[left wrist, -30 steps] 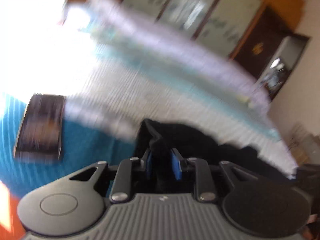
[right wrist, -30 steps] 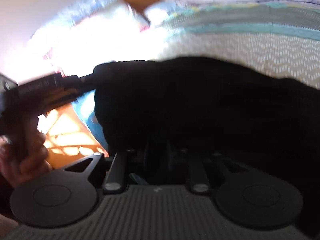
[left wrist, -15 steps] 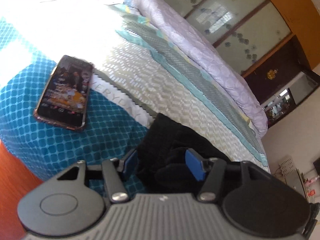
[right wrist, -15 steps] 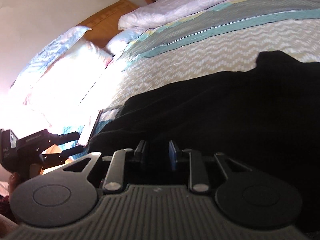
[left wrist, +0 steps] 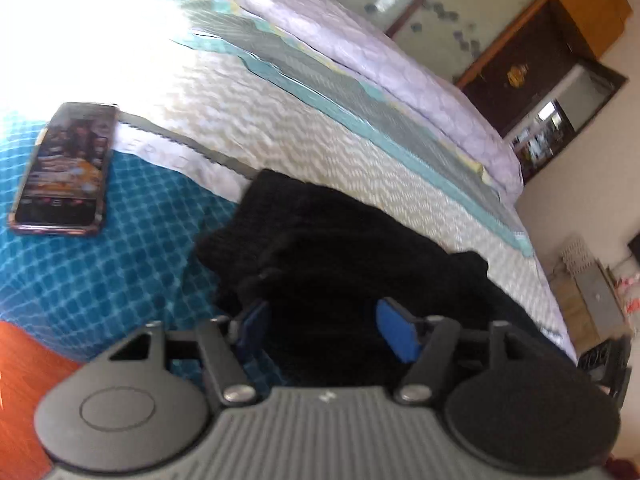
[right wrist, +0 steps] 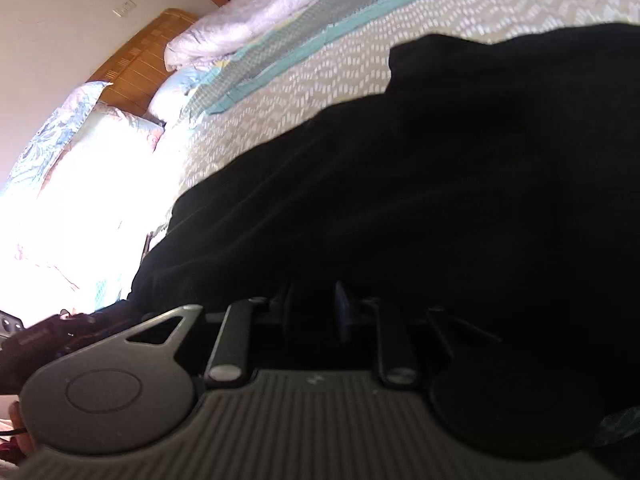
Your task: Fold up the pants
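Note:
Black pants (left wrist: 340,248) lie in a folded heap near the bed's edge, partly on the blue checked cloth (left wrist: 120,264). My left gripper (left wrist: 326,326) hovers just over their near end. Its jaws are opening wide, with black cloth low between the blue pads (left wrist: 396,332) and no pad pressing on it. In the right wrist view the pants (right wrist: 440,168) fill the middle and right. My right gripper (right wrist: 315,310) sits at their near edge, jaws opening and only a narrow gap apart. The dark cloth runs up to them, and it also covers the gripper's right side.
A phone (left wrist: 64,168) lies screen up on the blue cloth, left of the pants. A lilac quilt (left wrist: 360,52) runs along the bed's far side, with pillows (right wrist: 80,132) and a wooden headboard (right wrist: 140,60) at its head. The orange floor (left wrist: 20,380) shows below the bed's edge.
My left jaws went from shut on black cloth to wide apart, and the cloth dropped onto the bed. My right gripper rolled and slid along the pants, its jaws parting a little.

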Action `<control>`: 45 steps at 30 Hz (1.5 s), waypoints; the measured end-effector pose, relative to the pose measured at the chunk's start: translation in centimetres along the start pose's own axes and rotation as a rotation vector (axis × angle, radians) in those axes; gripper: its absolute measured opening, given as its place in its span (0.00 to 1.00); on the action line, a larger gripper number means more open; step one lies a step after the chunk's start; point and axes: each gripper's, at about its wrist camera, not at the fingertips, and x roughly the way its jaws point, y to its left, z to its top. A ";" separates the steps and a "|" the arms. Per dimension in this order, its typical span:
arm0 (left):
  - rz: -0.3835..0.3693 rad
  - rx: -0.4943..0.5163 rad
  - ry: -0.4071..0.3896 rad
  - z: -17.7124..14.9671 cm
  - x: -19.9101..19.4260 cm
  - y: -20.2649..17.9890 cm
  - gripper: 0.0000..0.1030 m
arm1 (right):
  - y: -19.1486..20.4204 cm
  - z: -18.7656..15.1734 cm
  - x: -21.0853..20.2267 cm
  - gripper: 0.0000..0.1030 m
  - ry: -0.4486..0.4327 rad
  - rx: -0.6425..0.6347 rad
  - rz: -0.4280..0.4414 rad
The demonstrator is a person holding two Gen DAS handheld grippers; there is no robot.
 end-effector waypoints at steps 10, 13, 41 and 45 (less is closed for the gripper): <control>-0.241 -0.399 0.163 -1.1 4.9 4.9 0.94 | 2.3 -0.3 2.9 0.31 0.019 -0.070 0.023; -0.244 -0.366 0.149 -1.1 6.5 4.2 0.86 | 2.5 0.3 4.1 0.31 0.018 -0.062 0.023; -0.004 -0.117 0.102 -1.3 6.1 1.6 0.22 | 1.7 -0.7 -1.5 0.36 -0.045 -0.078 0.045; 0.002 -0.116 0.104 -1.5 5.9 1.5 0.22 | 0.4 -1.4 -0.1 0.36 0.011 -0.030 0.023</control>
